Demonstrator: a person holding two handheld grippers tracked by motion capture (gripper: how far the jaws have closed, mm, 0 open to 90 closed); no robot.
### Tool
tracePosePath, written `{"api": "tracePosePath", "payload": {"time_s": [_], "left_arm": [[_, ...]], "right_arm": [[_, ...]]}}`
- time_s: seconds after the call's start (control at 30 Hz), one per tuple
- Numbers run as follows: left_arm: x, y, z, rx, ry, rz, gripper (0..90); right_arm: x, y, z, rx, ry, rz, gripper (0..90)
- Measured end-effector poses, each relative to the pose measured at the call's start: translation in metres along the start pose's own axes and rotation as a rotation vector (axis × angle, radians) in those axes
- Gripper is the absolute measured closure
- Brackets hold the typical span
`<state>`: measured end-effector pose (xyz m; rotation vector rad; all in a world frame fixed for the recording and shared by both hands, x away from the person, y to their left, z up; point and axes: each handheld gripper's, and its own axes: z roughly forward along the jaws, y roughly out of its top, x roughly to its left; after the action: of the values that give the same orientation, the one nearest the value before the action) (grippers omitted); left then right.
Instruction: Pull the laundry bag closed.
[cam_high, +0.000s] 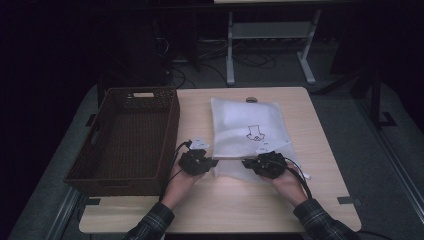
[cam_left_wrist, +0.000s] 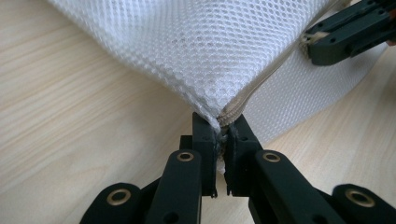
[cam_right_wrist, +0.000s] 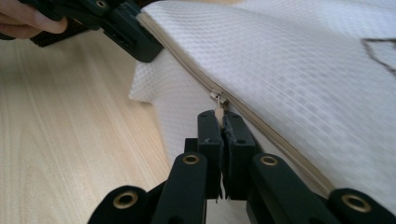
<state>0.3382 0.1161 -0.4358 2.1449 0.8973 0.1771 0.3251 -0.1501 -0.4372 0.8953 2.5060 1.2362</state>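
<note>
A white mesh zipper bag (cam_high: 247, 127) with a small black drawing lies flat in the middle of the wooden table (cam_high: 225, 205). My left gripper (cam_high: 212, 161) is shut on the bag's near left corner (cam_left_wrist: 219, 109), right at the end of the beige zipper (cam_right_wrist: 187, 65). In the left gripper view its jaws (cam_left_wrist: 220, 125) pinch the mesh fabric. My right gripper (cam_high: 247, 162) sits a little to the right along the same edge. Its jaws (cam_right_wrist: 219, 116) are shut on the zipper pull (cam_right_wrist: 217, 112), just below the metal slider (cam_right_wrist: 218, 97). The zipper looks closed.
A dark brown woven basket (cam_high: 172, 125) stands on the left side of the table, close beside my left gripper. A small round hole (cam_high: 251, 100) sits at the table's far edge. Beyond the table are desk legs and cables on the floor.
</note>
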Motion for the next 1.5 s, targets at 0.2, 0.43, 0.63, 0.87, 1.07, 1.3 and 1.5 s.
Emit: {"api": "tracePosePath", "payload": {"time_s": [0.2, 0.43, 0.63, 0.87, 1.07, 1.3, 1.5], "left_arm": [[0.004, -0.001, -0.002, 0.002, 0.017, -0.008, 84.5], [0.004, -0.001, -0.003, -0.003, 0.007, -0.018, 84.5], [0.004, -0.002, -0.002, -0.003, 0.009, -0.025, 84.5], [0.006, -0.002, -0.003, -0.003, 0.015, -0.029, 84.4], [0.006, -0.002, -0.003, -0.004, 0.015, -0.027, 84.4], [0.006, -0.002, -0.003, -0.003, 0.017, -0.030, 84.4], [0.006, -0.002, -0.003, -0.001, 0.019, -0.031, 84.4]], "right_arm": [[-0.004, -0.004, -0.006, -0.004, -0.005, 0.005, 86.8], [-0.005, -0.007, -0.011, -0.009, -0.004, 0.016, 86.7], [-0.007, -0.009, -0.016, -0.008, -0.014, 0.025, 86.7], [-0.011, -0.014, -0.024, -0.011, -0.028, 0.041, 86.7], [-0.015, -0.019, -0.029, -0.011, -0.033, 0.051, 86.7], [-0.018, -0.022, -0.034, -0.009, -0.040, 0.055, 86.7], [-0.021, -0.026, -0.038, -0.003, -0.048, 0.066, 86.7]]}}
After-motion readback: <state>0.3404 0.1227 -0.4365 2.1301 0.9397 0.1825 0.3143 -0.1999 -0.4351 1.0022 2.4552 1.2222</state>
